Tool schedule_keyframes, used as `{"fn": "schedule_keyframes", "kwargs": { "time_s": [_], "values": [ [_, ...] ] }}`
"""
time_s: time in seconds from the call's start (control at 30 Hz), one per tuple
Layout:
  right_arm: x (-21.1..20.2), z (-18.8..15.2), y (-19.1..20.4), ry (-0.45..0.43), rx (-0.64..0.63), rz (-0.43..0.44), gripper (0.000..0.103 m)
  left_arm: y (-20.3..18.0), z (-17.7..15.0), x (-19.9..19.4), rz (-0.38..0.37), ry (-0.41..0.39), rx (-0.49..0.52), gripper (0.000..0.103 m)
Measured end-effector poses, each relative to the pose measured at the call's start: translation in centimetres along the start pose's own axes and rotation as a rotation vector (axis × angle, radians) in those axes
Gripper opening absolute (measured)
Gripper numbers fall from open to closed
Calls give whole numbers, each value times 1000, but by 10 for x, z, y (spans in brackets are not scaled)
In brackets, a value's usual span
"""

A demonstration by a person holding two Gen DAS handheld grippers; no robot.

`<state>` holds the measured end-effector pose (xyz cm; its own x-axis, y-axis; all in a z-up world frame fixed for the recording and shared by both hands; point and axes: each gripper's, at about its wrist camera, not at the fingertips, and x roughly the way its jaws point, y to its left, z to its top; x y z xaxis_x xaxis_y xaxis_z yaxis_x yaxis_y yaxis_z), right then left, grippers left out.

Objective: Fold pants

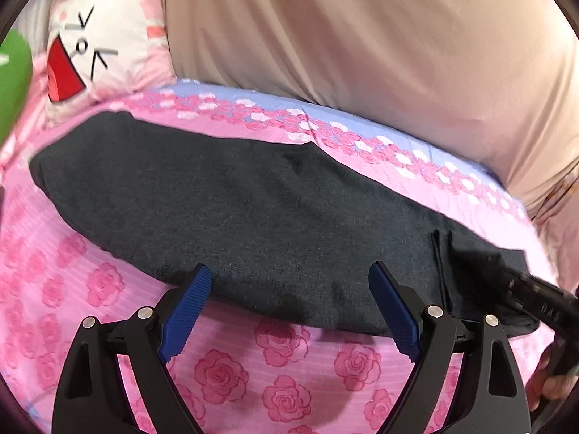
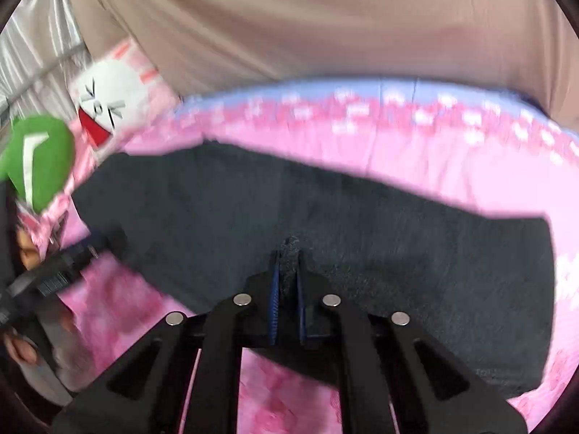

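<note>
Dark grey pants (image 1: 235, 199) lie flat in a long strip across a pink rose-print bedsheet (image 1: 286, 401). My left gripper (image 1: 289, 271) is open, its blue pads (image 1: 184, 314) spread wide over the near edge of the pants with nothing pinched. The right gripper's black body (image 1: 535, 289) shows at the pants' right end in the left wrist view. In the right wrist view my right gripper (image 2: 288, 253) is shut on a small raised fold of the pants (image 2: 398, 235) at their near edge. The left gripper (image 2: 72, 253) is at the far left there.
A white cartoon-face pillow (image 1: 101, 43) and a green object (image 1: 11, 83) lie at the far left. A beige fabric (image 1: 362, 36) hangs behind the bed. The sheet's blue band (image 1: 289, 105) runs along the far side. A hand (image 1: 550, 383) shows at lower right.
</note>
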<state>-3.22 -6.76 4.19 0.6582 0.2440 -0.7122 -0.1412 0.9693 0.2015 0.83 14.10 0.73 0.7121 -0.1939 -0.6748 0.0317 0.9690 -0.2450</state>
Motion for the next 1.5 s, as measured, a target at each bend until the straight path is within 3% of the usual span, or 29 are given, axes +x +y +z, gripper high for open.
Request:
{"fn": "schedule_keyframes", "kwargs": {
  "time_s": [0.1, 0.13, 0.17, 0.23, 0.3, 0.4, 0.53, 0.63, 0.7, 0.77, 0.8, 0.83, 0.87, 0.97, 1.13, 1.2, 1.33, 1.4, 1.43, 1.47, 1.5],
  "values": [
    [23, -9, 14, 90, -64, -33, 16, 3, 0, 2, -26, 1, -11, 86],
    [29, -16, 17, 110, -73, -51, 24, 3, 0, 1, -34, -3, -8, 86],
    [31, -19, 19, 111, -74, -50, 43, 2, -1, 0, -41, -6, -5, 86],
    [31, -24, 25, 90, -94, -71, 61, 0, -2, -1, -49, -9, 4, 86],
    [35, -27, 30, 80, -129, -132, 55, -1, -2, 0, -58, -6, 12, 86],
    [39, -23, 23, 68, -116, -189, 13, 1, -1, -1, -73, -4, 5, 86],
    [17, 7, 17, -8, -17, -114, 12, 16, 6, -7, -100, -6, -39, 86],
    [12, 30, 41, -55, -18, 7, 12, 45, 24, -23, -29, -62, -82, 86],
    [39, 29, 56, 13, -46, 58, 15, 74, 39, -31, -2, -82, -147, 86],
    [74, 15, 67, 110, -81, 35, 26, 105, 52, -34, 4, -75, -230, 86],
    [80, 8, 67, 130, -73, 31, 26, 126, 58, -33, -2, -61, -291, 86],
    [76, 4, 64, 115, -53, 46, 30, 147, 62, -32, -15, -50, -349, 86],
    [64, -1, 60, 87, -36, 68, 43, 166, 63, -31, -19, -45, -403, 86],
    [23, -8, 40, -5, -25, -17, 65, 213, 60, -35, -3, -64, -545, 86],
    [-36, -22, -35, -69, 105, -215, 73, 248, 63, -11, 13, -15, -655, 86],
    [-45, -28, -65, -55, 169, -277, 78, 253, 65, 6, -26, 9, -682, 87],
    [-52, -52, -115, -6, 322, -301, 81, 248, 78, 19, -62, 11, -685, 88],
    [-48, -60, -129, 10, 375, -294, 85, 247, 85, 23, -73, 13, -657, 65],
    [-46, -63, -135, 17, 402, -274, 88, 245, 87, 26, -61, 23, -640, 35],
    [-45, -66, -141, -4, 432, -237, 92, 245, 90, 30, -92, 34, -636, 21],
    [-45, -66, -140, -24, 425, -215, 91, 245, 89, 31, -110, 32, -644, 21]
  ]
}}
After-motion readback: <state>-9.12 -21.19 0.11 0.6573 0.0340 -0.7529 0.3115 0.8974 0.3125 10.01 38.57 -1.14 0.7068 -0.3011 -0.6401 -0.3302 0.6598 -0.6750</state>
